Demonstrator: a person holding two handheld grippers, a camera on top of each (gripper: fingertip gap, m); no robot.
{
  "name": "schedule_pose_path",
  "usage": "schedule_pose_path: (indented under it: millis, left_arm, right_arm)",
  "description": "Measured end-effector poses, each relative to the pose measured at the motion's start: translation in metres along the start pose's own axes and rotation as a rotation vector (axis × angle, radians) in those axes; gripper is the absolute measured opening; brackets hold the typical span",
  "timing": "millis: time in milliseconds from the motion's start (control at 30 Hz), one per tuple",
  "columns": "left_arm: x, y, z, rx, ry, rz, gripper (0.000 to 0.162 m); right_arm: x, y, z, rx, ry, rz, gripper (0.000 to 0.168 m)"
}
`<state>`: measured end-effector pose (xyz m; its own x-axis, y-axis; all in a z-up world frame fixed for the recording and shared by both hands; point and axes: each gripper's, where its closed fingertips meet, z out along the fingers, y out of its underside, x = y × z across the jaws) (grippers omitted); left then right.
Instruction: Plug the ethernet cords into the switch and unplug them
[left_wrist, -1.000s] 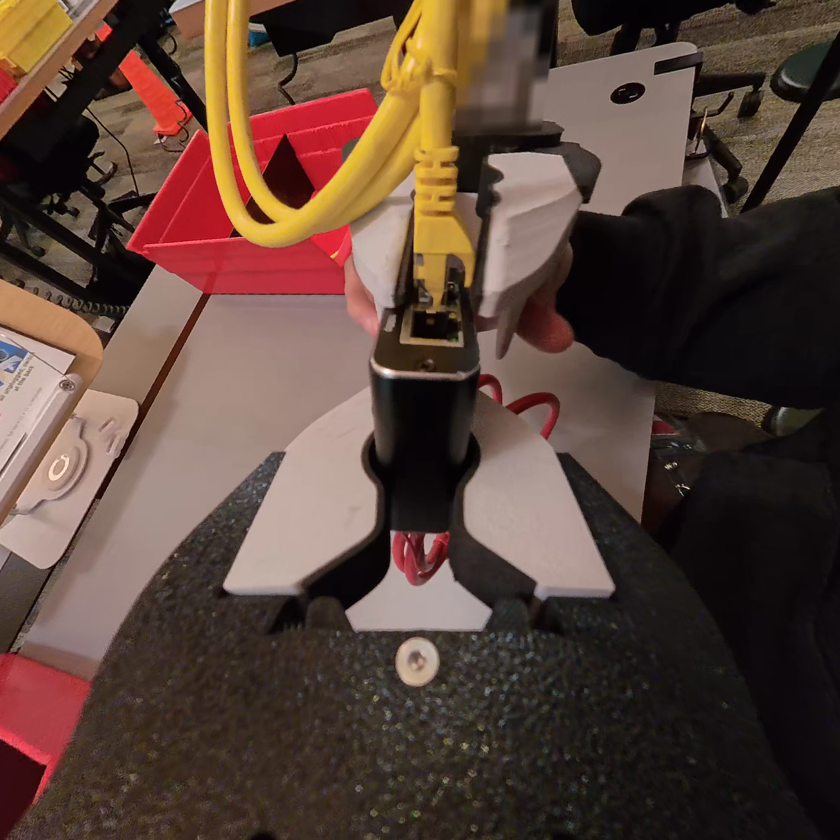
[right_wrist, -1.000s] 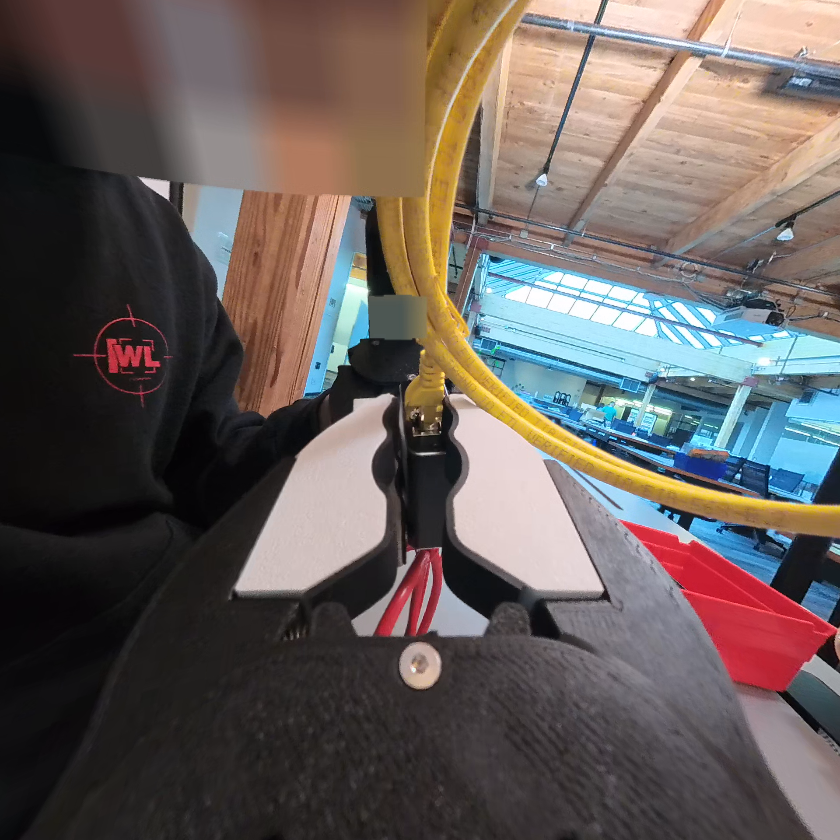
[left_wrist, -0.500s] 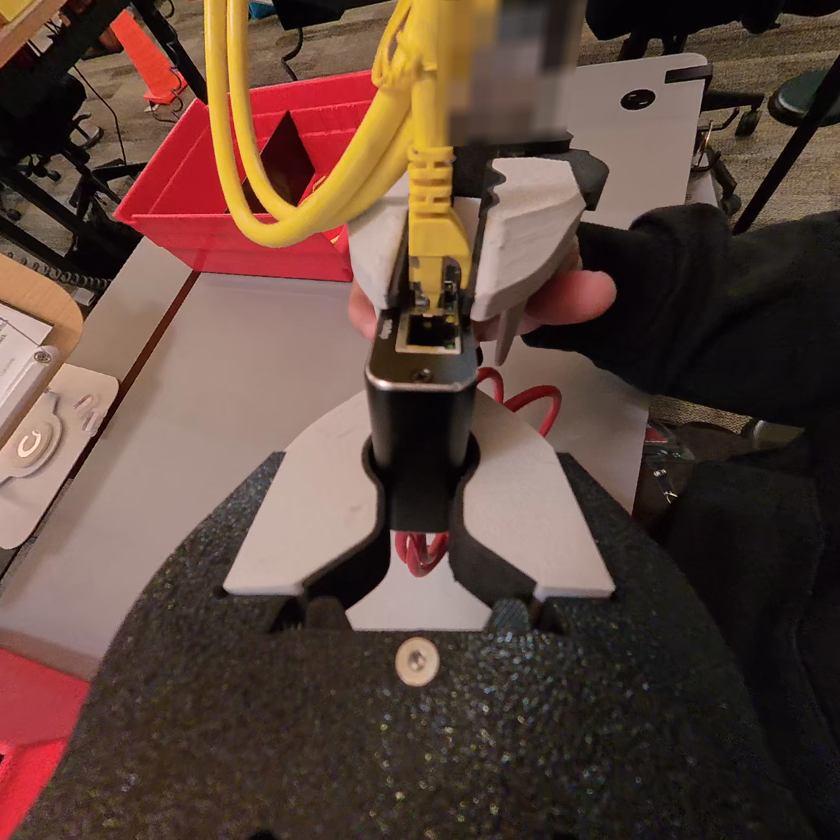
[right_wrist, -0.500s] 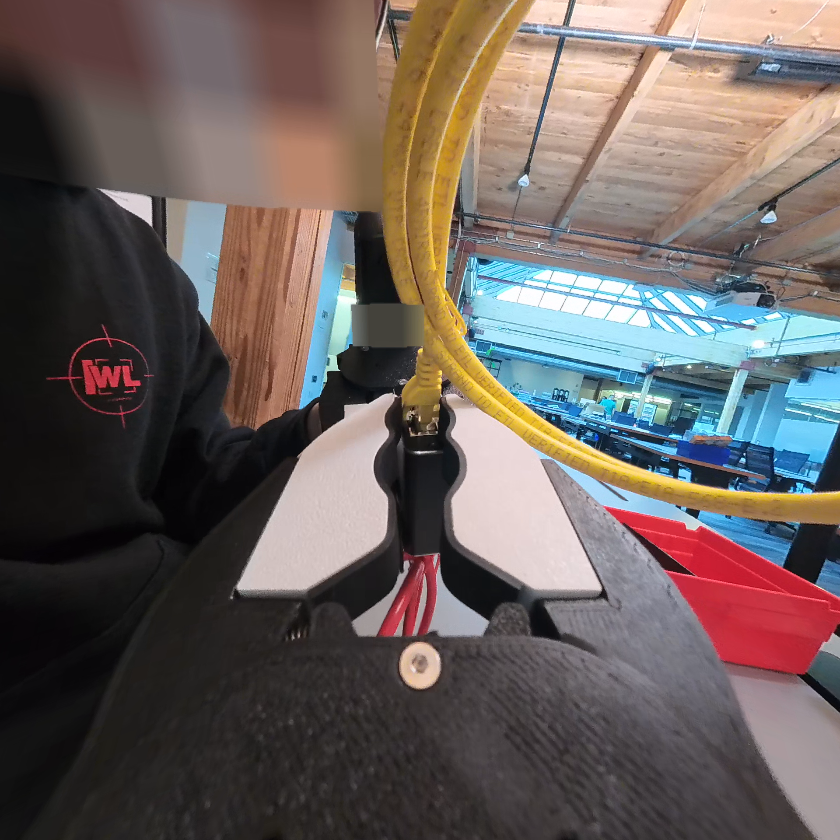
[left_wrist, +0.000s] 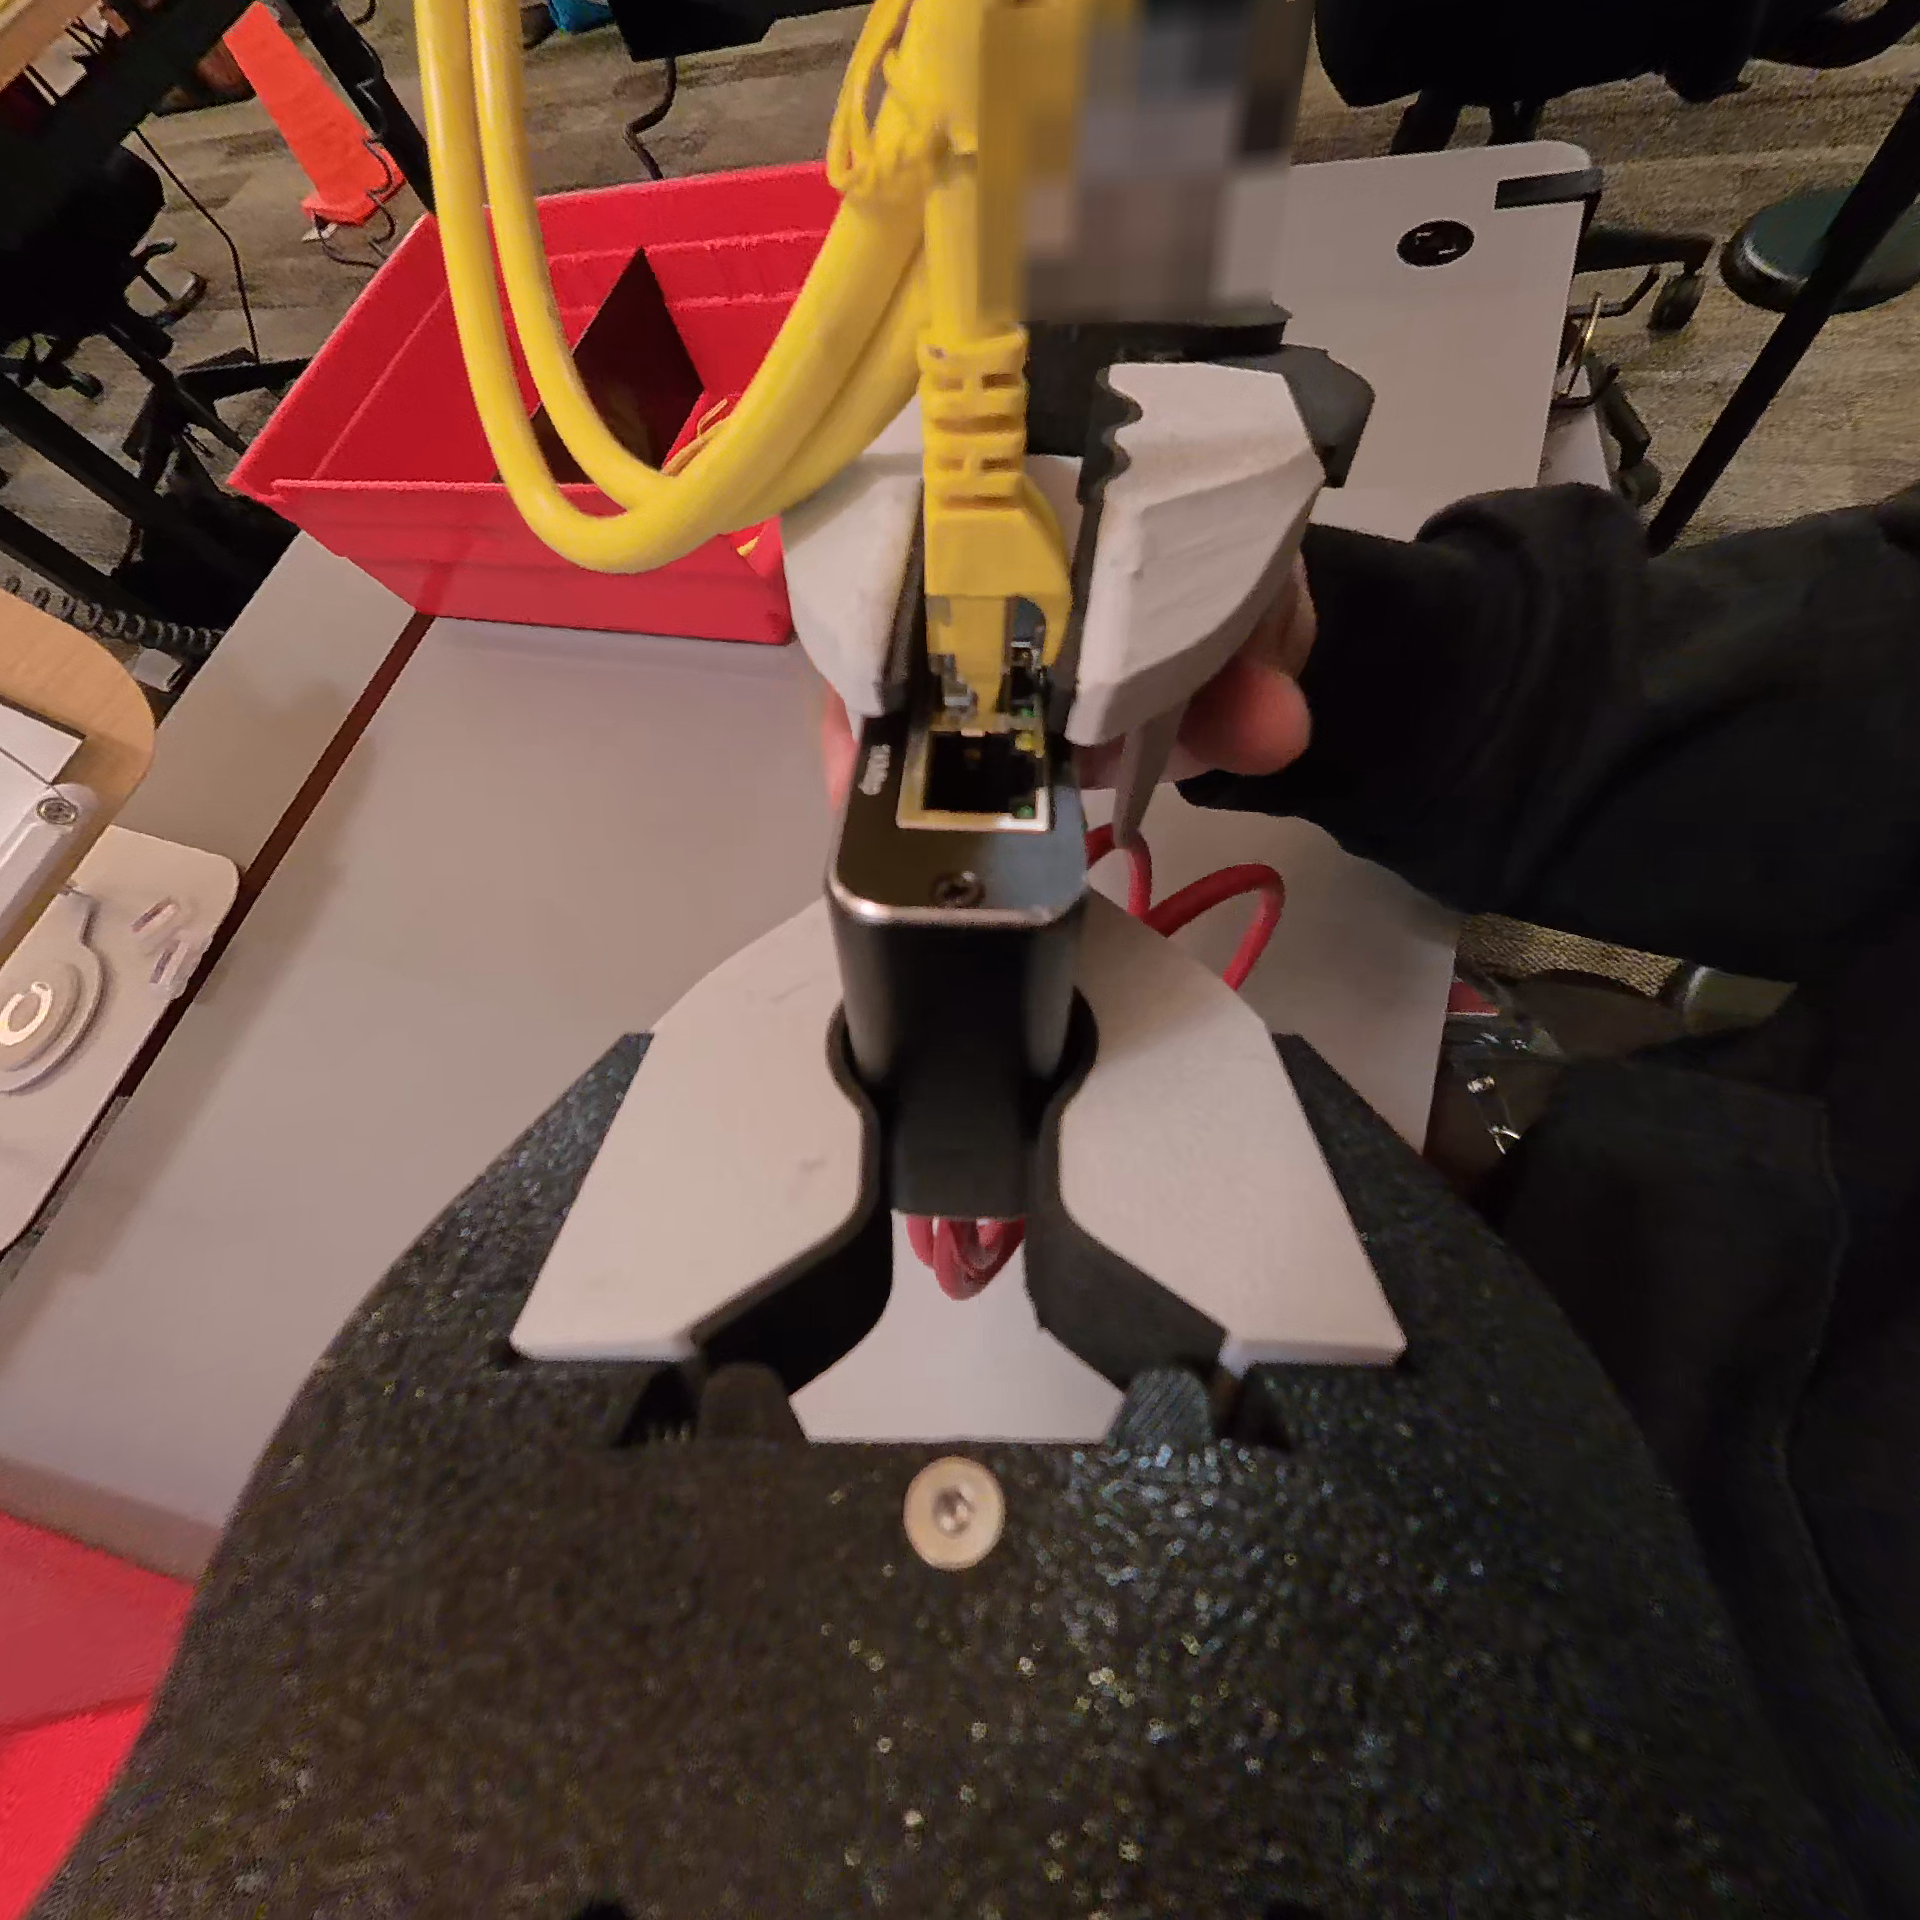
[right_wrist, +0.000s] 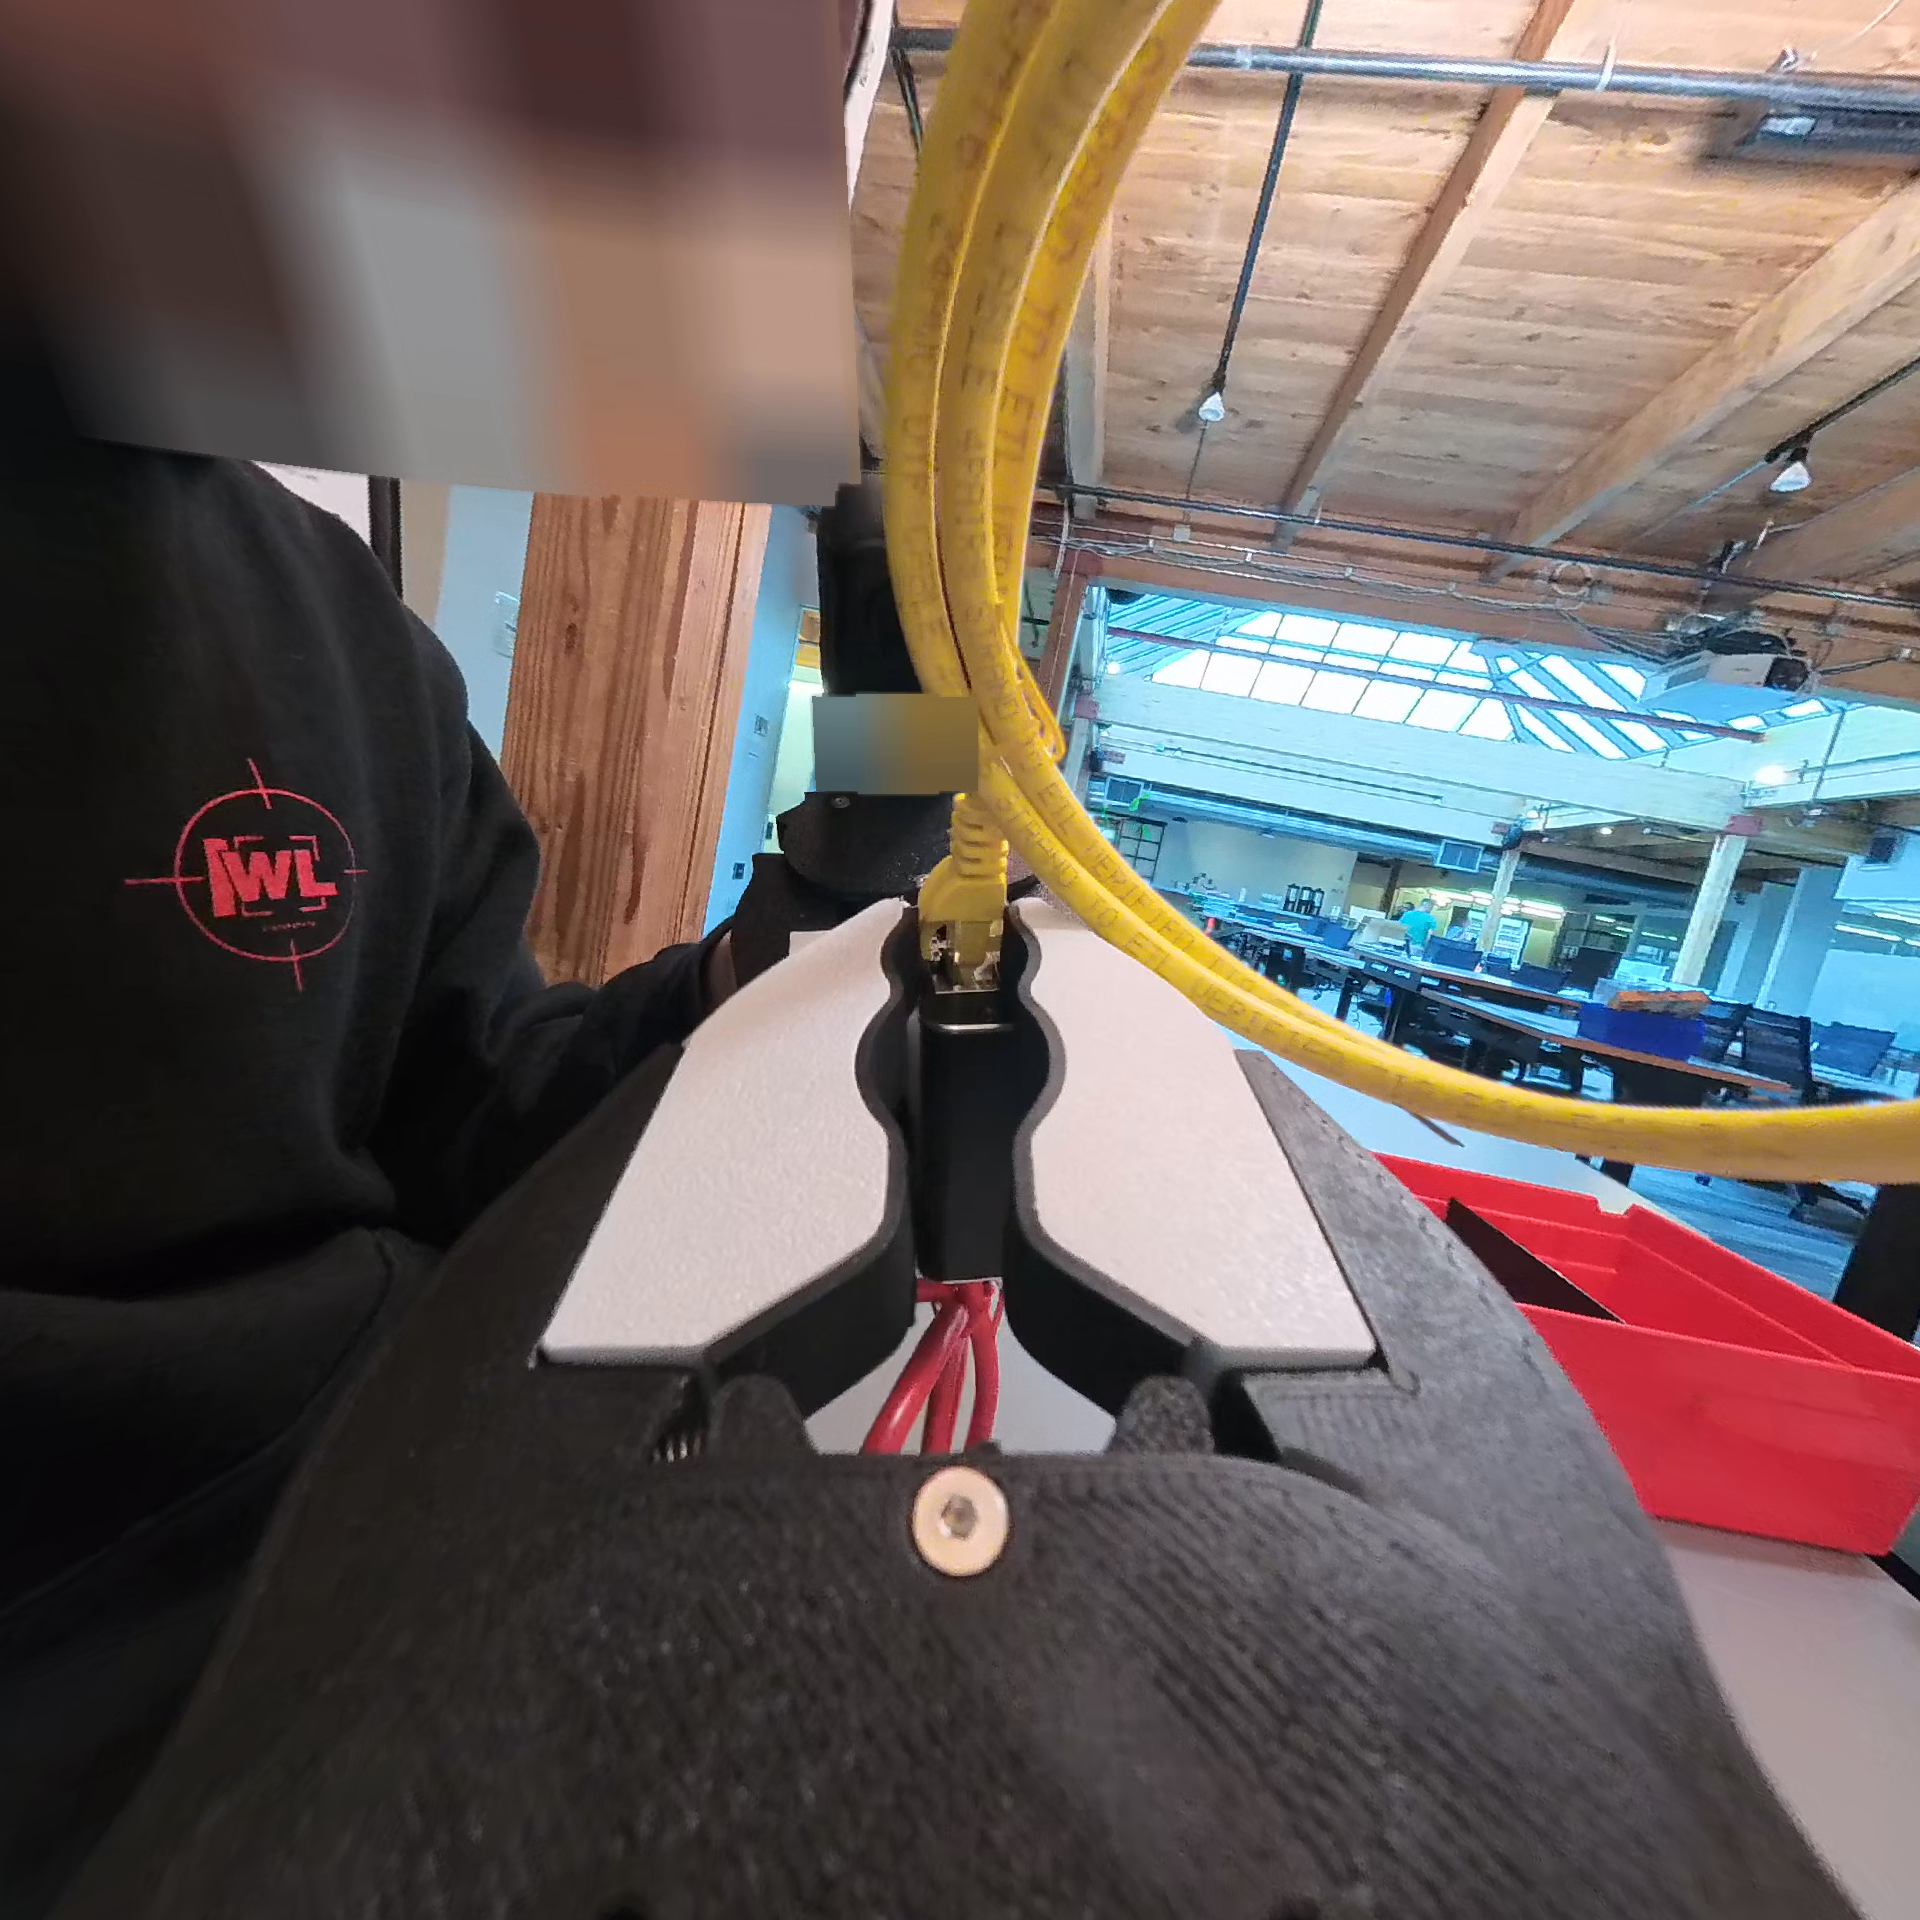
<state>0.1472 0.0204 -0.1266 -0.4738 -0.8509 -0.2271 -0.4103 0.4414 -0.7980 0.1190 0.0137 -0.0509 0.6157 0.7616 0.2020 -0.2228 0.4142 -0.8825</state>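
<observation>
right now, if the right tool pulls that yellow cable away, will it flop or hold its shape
Probably springy rather than limp: the cable hangs in smooth loops with no kinks. Its ribbed boot by the plug likely stays stiff. The loops may swing toward the bin.

Red emblem (right_wrist: 255, 878) on black sweatshirt (right_wrist: 208, 1091) — dark print along the yellow cord (right_wrist: 966, 416).

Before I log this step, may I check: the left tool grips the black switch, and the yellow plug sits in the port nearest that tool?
Not quite: the left tool grips the black switch, but the nearest port is empty; the yellow plug sits at the next port along, in the right tool. The left wrist view shows this.
</observation>
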Motion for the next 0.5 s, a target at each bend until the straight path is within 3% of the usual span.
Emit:
schedule_pose_path:
  millis: [500]
  left_arm:
    - [0.0016, 0.0015, 0.0012, -0.005, 0.011, -0.001, 0.027]
  right_arm:
    - [-0.0012, 0.0027, -0.0012, -0.022, -0.015, 0.005, 0.014]
